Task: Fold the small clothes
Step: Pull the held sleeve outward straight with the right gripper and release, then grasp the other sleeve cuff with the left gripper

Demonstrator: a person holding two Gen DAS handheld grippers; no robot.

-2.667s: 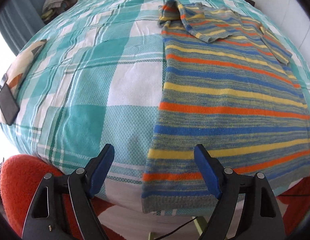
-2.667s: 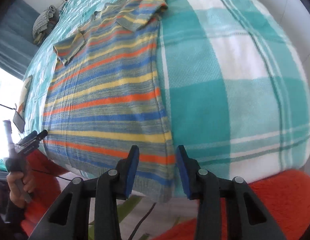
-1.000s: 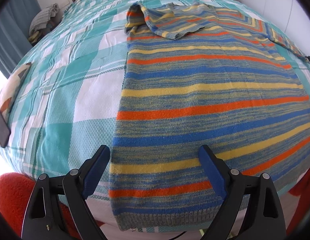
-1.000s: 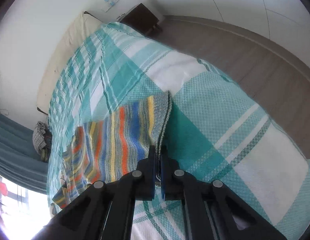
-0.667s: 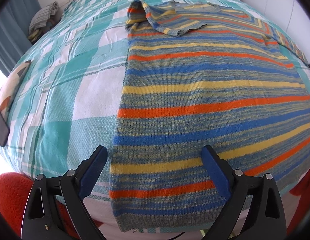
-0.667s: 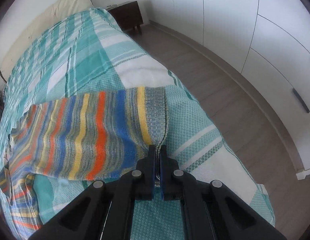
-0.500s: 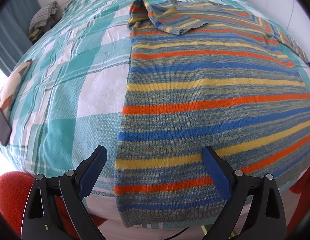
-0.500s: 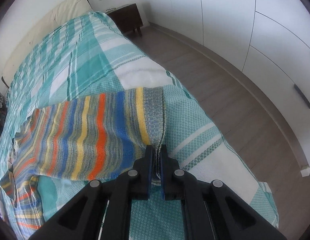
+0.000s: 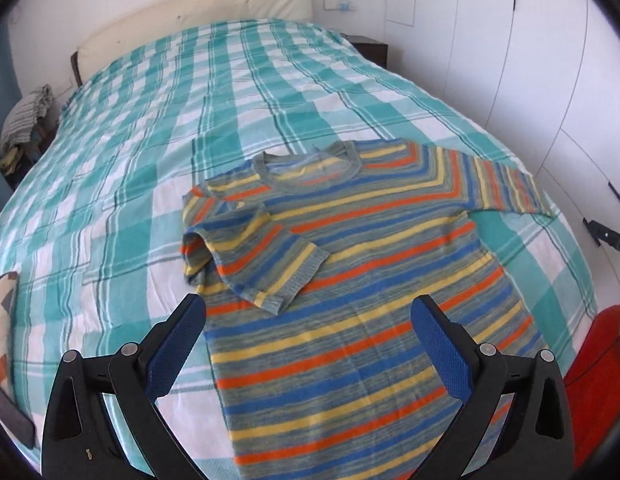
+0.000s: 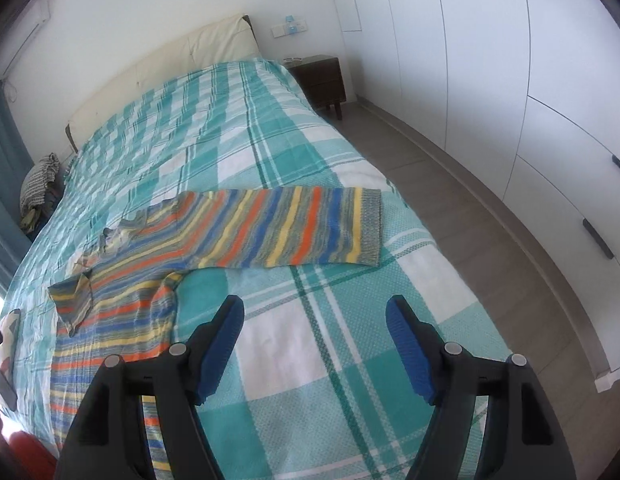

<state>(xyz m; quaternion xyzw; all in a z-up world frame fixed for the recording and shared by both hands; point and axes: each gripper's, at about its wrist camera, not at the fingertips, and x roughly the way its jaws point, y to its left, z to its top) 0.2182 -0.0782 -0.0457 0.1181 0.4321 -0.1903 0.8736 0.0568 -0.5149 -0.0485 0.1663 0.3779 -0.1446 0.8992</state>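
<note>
A striped knit sweater (image 9: 362, 280) in blue, orange, yellow and grey lies flat on the bed. Its left sleeve (image 9: 262, 256) is folded in over the chest. Its right sleeve (image 10: 294, 232) lies stretched out sideways toward the bed's right edge. My left gripper (image 9: 310, 344) is open and empty, above the sweater's lower body. My right gripper (image 10: 314, 344) is open and empty, over bare bedspread just short of the stretched sleeve. The sweater body also shows in the right wrist view (image 10: 118, 320).
The bed has a teal and white checked cover (image 9: 190, 100) and a cream headboard (image 10: 170, 64). White wardrobe doors (image 10: 490, 60) and a dark nightstand (image 10: 322, 80) stand to the right. A phone (image 10: 4, 388) lies at the left edge; red fabric (image 9: 594, 380) is at the foot.
My right gripper has let go of the right sleeve cuff, opened and pulled back; the sleeve now lies flat. My left gripper has lifted and tilted up, showing the whole sweater.
</note>
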